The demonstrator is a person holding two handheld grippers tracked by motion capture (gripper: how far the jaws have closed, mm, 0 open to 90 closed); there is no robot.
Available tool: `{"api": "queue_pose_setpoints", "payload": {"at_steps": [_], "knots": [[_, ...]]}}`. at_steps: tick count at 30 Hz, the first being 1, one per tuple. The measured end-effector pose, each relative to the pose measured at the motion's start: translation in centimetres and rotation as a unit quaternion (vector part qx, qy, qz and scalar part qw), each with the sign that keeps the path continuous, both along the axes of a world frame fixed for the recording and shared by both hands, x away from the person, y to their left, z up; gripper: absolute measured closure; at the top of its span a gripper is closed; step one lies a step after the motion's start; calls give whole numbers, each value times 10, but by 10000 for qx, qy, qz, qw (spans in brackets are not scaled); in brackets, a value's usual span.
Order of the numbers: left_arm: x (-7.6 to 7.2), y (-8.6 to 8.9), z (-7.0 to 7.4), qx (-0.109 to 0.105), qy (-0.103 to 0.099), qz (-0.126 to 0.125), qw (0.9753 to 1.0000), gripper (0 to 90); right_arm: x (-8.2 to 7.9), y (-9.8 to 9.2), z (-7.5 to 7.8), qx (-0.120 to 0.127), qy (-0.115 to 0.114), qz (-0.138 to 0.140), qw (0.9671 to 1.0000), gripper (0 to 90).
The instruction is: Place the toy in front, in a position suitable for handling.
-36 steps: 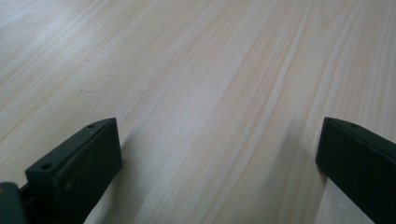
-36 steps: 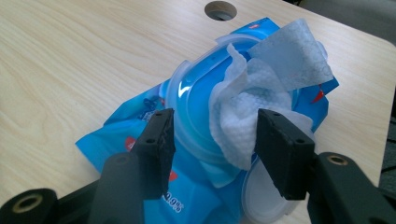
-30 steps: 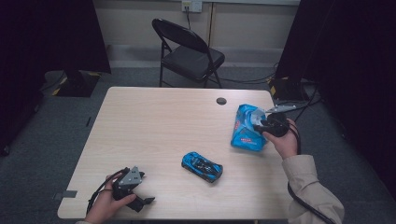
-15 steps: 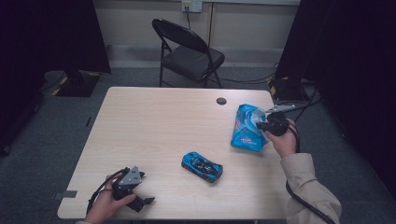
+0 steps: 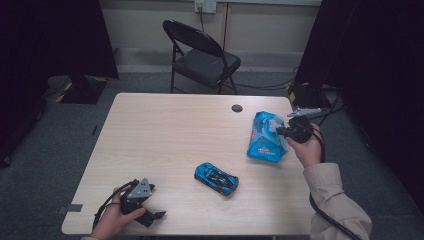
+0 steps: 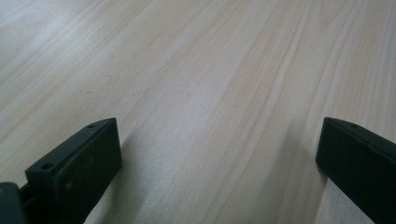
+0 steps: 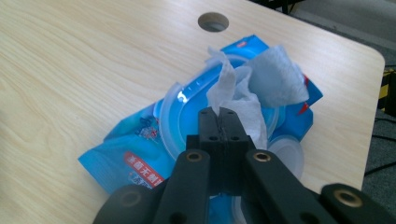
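Pale wood table point(image 5: 165, 135) first: my wipes pack point(image 5: 264, 137) lies near its right edge, where my right tongs point(image 7: 219, 119), since a second ago, have lifted slightly with a wipe point(image 7: 243, 93) pinched shut between them, so pulling has begun, while my left tongs point(image 6: 217, 158) rest open.

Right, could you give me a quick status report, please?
Right tool shut on wipe from blue pack. Left tool open, idle on table. Toy car clear.

Left claw point(image 5: 159, 215) low, jaws spread wide; right claw point(image 7: 218, 122) raised, jaws pressed together.
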State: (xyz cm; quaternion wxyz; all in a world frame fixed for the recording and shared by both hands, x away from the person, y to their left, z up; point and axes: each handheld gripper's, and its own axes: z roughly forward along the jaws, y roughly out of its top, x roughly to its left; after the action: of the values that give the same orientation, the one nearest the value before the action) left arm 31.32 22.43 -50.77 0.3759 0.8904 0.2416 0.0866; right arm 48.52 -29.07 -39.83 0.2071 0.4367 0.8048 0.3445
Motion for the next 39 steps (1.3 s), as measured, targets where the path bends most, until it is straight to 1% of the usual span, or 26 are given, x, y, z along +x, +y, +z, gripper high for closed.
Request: {"api": "queue_pose_setpoints", "payload": {"at_steps": [5, 10, 19, 23, 29, 33, 35, 39], "knots": [[0, 0, 0, 3, -1, 0, 10000, 0, -3, 0, 12, -31, -14, 23, 10000, 900], [0, 0, 0, 5, -2, -3, 10000, 0, -7, 1, 16, -47, -48, 8, 10000, 900], [0, 0, 0, -2, 1, 1, 10000, 0, -12, 0, 29, 165, -145, -37, 9998, 900], [0, 0, 0, 2, -1, -2, 10000, 0, -14, 4, 36, 163, -148, 32, 9998, 900], [0, 0, 0, 0, 0, 2, 10000, 0, -18, 5, 39, 215, -166, 19, 9996, 900], [0, 0, 0, -2, 2, 1, 10000, 0, -21, 4, 43, 371, -209, -7, 9991, 900], [0, 0, 0, 23, -5, -15, 10000, 0, -22, 4, 46, 352, -219, 10, 9991, 900], [0, 0, 0, 1, -1, 1, 10000, 0, -24, 7, 50, 352, -225, 60, 9991, 900]]}}
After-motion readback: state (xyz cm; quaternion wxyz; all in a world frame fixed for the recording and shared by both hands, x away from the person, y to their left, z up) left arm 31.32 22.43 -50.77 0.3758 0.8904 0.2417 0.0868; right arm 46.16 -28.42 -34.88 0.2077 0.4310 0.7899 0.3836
